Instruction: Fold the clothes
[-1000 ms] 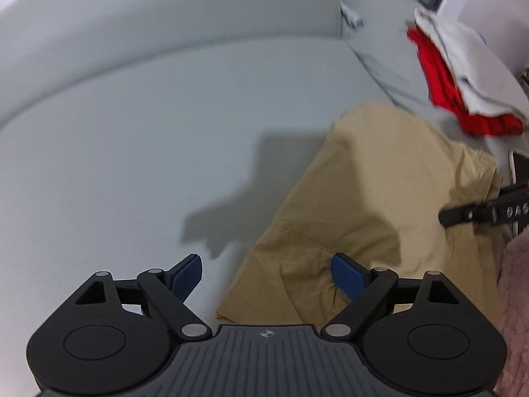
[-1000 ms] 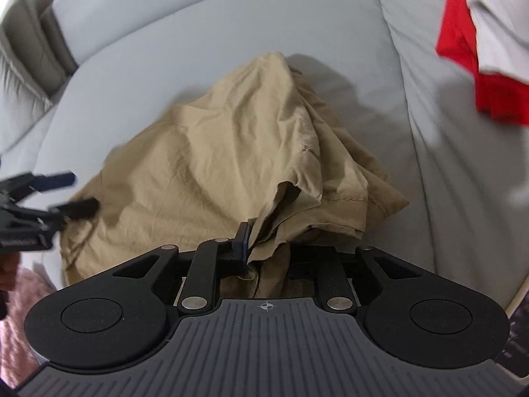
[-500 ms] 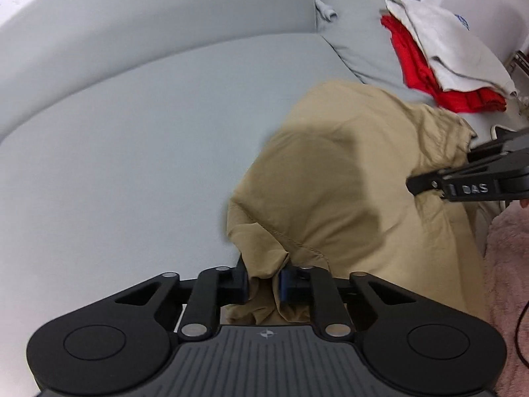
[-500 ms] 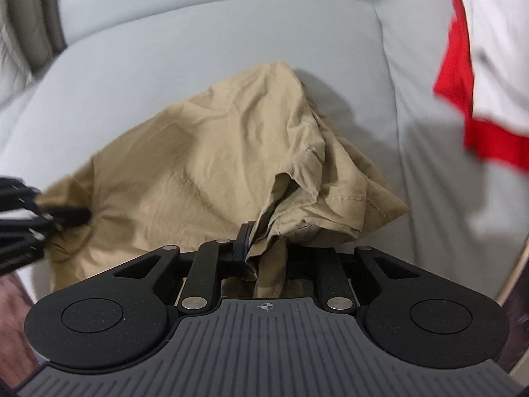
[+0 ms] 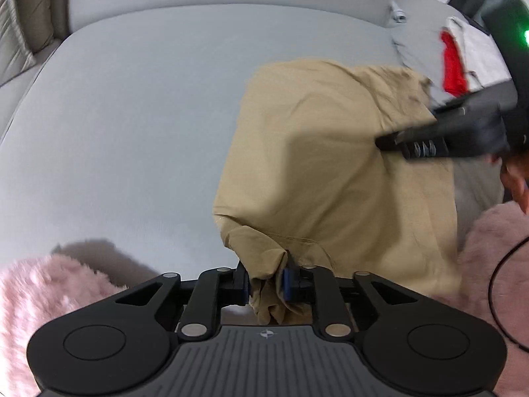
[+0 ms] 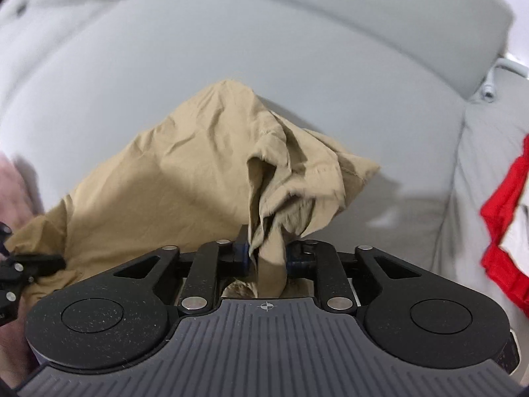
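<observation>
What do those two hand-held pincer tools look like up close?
Both look alike: matte black plastic. The left gripper and right gripper each have a ribbed grey-black base with a small crosshair mark, two round discs at the sides, jointed link bars with silver pins, and blue pads on the fingertips. A thin black cable loops beside the left one.

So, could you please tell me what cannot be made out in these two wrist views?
- Left wrist view: the right gripper is motion-blurred; its fingertips sink into the crumpled tan cotton garment.
- Right wrist view: the left gripper is cut off by the left edge.
- Both views: the garment's type is hidden by bunching.
- The folded red and white clothes are cut off at the right edge.
</observation>
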The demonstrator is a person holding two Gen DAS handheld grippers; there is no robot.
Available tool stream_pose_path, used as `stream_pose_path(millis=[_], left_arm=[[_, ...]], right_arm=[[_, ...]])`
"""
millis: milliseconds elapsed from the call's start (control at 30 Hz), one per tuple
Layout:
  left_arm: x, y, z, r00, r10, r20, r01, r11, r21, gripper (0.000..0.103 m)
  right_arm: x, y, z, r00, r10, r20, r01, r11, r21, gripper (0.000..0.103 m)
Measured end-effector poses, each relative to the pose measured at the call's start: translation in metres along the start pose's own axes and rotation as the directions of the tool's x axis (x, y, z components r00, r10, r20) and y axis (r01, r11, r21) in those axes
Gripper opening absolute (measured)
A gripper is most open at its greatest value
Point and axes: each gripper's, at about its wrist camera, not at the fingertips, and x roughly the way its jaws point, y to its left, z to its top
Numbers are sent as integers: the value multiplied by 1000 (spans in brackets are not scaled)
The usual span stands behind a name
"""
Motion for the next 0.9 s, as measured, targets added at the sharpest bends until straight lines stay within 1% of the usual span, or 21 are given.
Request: stream_pose_path(millis=[67, 100, 167, 200, 233, 267, 300, 367, 467, 533, 600, 700, 767, 800, 833, 900], left_arm=[[-10, 1, 4, 1000, 6, 27, -7, 1000, 24, 38], [-16, 1, 6, 999, 16, 44, -18, 999, 46, 39], [-26, 0, 10, 994, 52, 96, -61, 994, 87, 48], [-32, -4, 13, 988, 68, 136, -83, 991, 108, 50], [-33, -12, 18, 984, 69, 163, -89, 989, 115, 57], [-36, -12, 23, 982, 63, 177, -84, 990, 112, 65], [-38, -12, 27, 981, 56, 188, -77, 991, 109, 67], [-37, -13, 31, 980, 62, 192, -84, 991, 108, 68], [-28, -19, 33, 980, 70, 185, -90, 990, 108, 69], [-20, -26, 33, 984, 58, 166, -76, 991, 106, 70], [-25, -19, 26, 987, 51, 153, -67, 992, 103, 71], [-18, -21, 29, 989, 44, 143, -58, 994, 93, 73], [-10, -23, 34, 991, 25, 135, -37, 996, 85, 74], [-8, -23, 34, 991, 21, 132, -32, 996, 83, 74], [-3, -23, 37, 992, 16, 127, -27, 996, 86, 76], [8, -24, 40, 993, 21, 116, -33, 994, 107, 76]], right_arm=[[0, 5, -11, 999, -33, 39, 32, 999, 26, 46], [-3, 4, -13, 998, -33, 45, 31, 999, 40, 50], [-17, -6, -21, 997, -9, 74, 0, 994, 113, 54], [-22, -9, -23, 996, -7, 84, -5, 991, 135, 58], [-27, -14, -26, 996, -8, 92, -8, 986, 165, 63], [-33, -18, -29, 995, -9, 100, -11, 980, 197, 65], [-39, -24, -35, 994, 6, 109, -32, 971, 238, 67], [-52, -32, -45, 991, 42, 126, -79, 949, 304, 71], [-61, -30, -53, 988, 75, 132, -117, 934, 339, 73], [-66, -27, -58, 986, 110, 126, -150, 916, 373, 75], [-63, -35, -62, 983, 135, 125, -175, 896, 408, 76], [-57, -48, -75, 977, 159, 144, -211, 835, 508, 76], [-53, -57, -82, 969, 184, 166, -246, 794, 556, 76], [-50, -62, -85, 963, 200, 179, -268, 769, 581, 79], [-46, -64, -86, 959, 213, 185, -282, 757, 589, 82], [-37, -66, -86, 957, 226, 179, -289, 752, 593, 83]])
